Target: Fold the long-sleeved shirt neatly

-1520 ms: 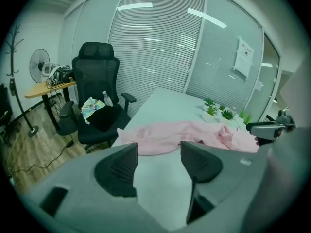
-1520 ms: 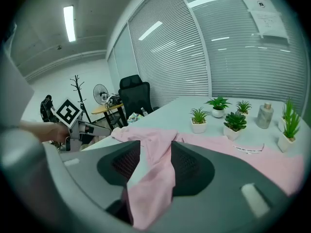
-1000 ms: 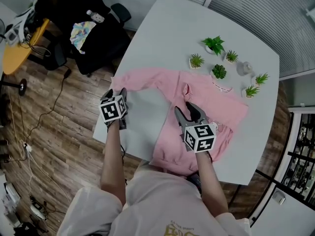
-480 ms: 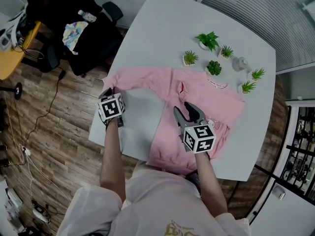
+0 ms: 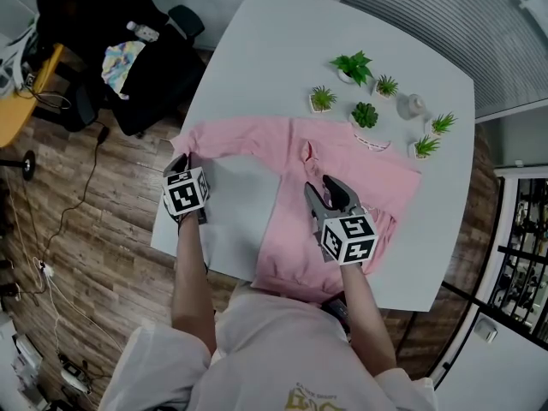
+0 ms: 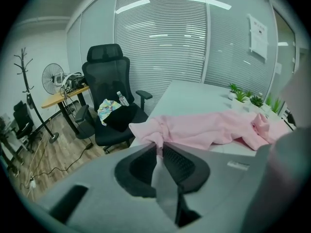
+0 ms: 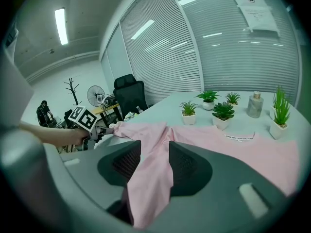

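A pink long-sleeved shirt (image 5: 342,178) lies flat on the white table (image 5: 282,50), one sleeve (image 5: 231,137) stretched to the table's left edge. My left gripper (image 5: 182,163) sits at that sleeve's cuff (image 6: 154,130). Its jaws have just been closing and now pinch the cuff fabric between the pads. My right gripper (image 5: 323,187) hovers open over the shirt's body, near the armpit. In the right gripper view, the pink cloth (image 7: 150,174) shows below the spread jaws and they do not grip it.
Several small potted plants (image 5: 364,114) and a grey bottle (image 5: 413,105) stand just beyond the shirt's collar. A black office chair (image 5: 128,67) with a cloth and a bottle on it stands off the table's left edge. Cables run over the wooden floor.
The left gripper's jaws have closed on the sleeve cuff at the table's left edge. The right gripper has shifted slightly over the shirt's body.
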`<state>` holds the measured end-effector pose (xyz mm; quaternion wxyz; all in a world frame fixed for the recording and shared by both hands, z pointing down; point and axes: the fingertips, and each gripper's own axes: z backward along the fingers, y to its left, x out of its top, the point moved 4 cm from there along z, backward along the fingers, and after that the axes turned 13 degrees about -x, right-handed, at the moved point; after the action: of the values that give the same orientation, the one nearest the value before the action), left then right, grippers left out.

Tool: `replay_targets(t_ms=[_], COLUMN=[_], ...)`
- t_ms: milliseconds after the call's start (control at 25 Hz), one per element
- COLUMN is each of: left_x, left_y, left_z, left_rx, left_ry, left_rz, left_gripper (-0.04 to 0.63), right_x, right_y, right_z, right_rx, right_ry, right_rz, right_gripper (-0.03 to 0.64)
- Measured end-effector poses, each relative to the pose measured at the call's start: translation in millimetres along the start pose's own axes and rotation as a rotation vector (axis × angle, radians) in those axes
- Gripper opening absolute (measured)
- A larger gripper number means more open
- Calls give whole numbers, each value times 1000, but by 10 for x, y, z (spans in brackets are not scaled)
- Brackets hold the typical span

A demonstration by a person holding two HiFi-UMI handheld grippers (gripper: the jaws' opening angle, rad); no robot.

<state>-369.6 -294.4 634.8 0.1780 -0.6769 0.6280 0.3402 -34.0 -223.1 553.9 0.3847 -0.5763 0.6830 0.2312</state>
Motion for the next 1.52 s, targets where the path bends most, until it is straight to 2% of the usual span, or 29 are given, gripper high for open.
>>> replay_targets(t_ms=[720,1200,1520], left_x=[208,481,641], left_y=[-157,-544,-859], left_z=[237,487,628], left_rx=[-46,-108,-157], left_ry=[-70,-133,-157], left_rz=[-8,-61,-125], left_gripper=[41,41,41], right_x=[54,95,101], right_y=[-185,-314,-431], right_z=[204,396,571], right_rx=[-49,-75,-110], right_ry=[-27,-61,-96], right_rz=[-37,-77,-94], right_gripper=[192,192,190])
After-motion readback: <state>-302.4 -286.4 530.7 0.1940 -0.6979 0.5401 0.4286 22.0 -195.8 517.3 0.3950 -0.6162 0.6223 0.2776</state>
